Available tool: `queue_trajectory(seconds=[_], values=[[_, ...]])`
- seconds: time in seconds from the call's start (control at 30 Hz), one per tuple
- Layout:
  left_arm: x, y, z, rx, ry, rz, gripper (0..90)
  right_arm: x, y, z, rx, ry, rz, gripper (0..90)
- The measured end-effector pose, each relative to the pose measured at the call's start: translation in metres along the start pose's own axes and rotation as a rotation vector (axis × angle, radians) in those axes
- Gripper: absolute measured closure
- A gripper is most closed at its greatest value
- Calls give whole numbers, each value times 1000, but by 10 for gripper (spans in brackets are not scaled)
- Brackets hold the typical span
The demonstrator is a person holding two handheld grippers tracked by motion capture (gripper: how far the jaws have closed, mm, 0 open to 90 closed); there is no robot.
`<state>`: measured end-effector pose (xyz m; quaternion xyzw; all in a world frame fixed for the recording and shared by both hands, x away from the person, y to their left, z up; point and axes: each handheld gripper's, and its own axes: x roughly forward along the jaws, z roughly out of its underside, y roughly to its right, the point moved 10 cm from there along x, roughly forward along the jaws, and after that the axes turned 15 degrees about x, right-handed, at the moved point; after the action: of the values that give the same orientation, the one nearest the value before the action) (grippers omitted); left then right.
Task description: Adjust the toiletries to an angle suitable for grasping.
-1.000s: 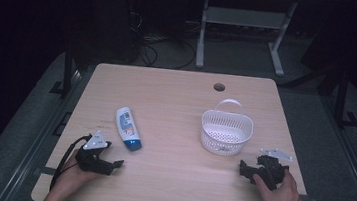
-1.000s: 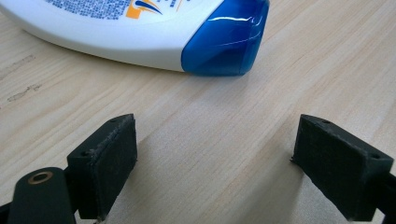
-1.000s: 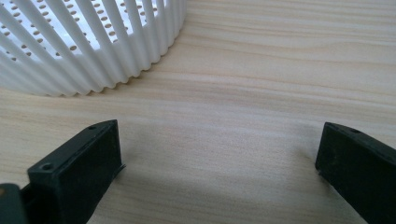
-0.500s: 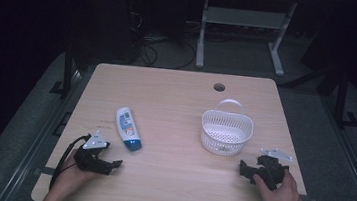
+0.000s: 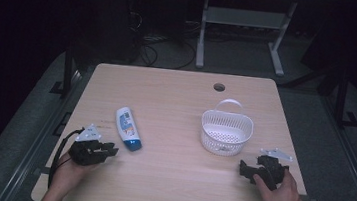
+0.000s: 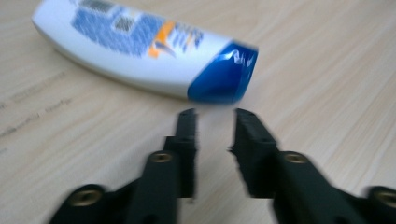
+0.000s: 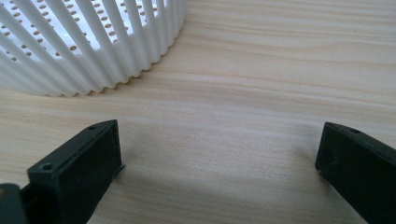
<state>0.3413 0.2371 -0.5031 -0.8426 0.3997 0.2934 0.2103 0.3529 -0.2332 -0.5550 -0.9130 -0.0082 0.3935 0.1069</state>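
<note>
The high view is showing the whole light wooden tabletop point(image 5: 176, 105) with its round cable hole point(image 5: 219, 87) near the far edge. A white plastic bottle with a blue cap and a blue label point(image 5: 128, 128) is lying on its side toward the left edge, its cap pointing to the near edge. A white perforated plastic basket with a small loop handle point(image 5: 226, 131) is standing toward the right edge.

The left gripper point(image 5: 109, 149) is sitting close to the near left corner, held by the person's left hand point(image 5: 69, 169), and it is pointing at the bottle's cap from just beside it, not touching. The left gripper view is giving the detail: the two black jaws are standing a little apart with nothing between them, and the glossy blue cap is lying just beyond their tips. This picture is blurred.

The right gripper point(image 5: 242, 168), in the right hand point(image 5: 284, 197), is resting near the near right corner. The right gripper view is showing its jaws spread wide and empty over the wood grain, with the ribbed, hole-dotted wall of the basket near them.
</note>
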Motion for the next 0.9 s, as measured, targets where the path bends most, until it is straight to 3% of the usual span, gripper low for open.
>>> queue_trajectory(seconds=[0.03,0.07,0.13,0.37,0.57,0.9], values=[[-2,-1,-4,-5,10,-1,789,0,0,0,0,0,0,0],[-4,-2,-8,-18,20,1,900,0,0,0,0,0,0,0],[-5,-4,-15,-38,29,24,900,0,0,0,0,0,-1,0],[2,-5,-34,-16,36,38,900,0,0,0,-1,0,-1,0],[18,-5,-56,11,42,51,900,0,0,0,-1,0,-2,0],[44,-8,-71,12,31,65,900,0,0,0,-2,0,-2,0]])
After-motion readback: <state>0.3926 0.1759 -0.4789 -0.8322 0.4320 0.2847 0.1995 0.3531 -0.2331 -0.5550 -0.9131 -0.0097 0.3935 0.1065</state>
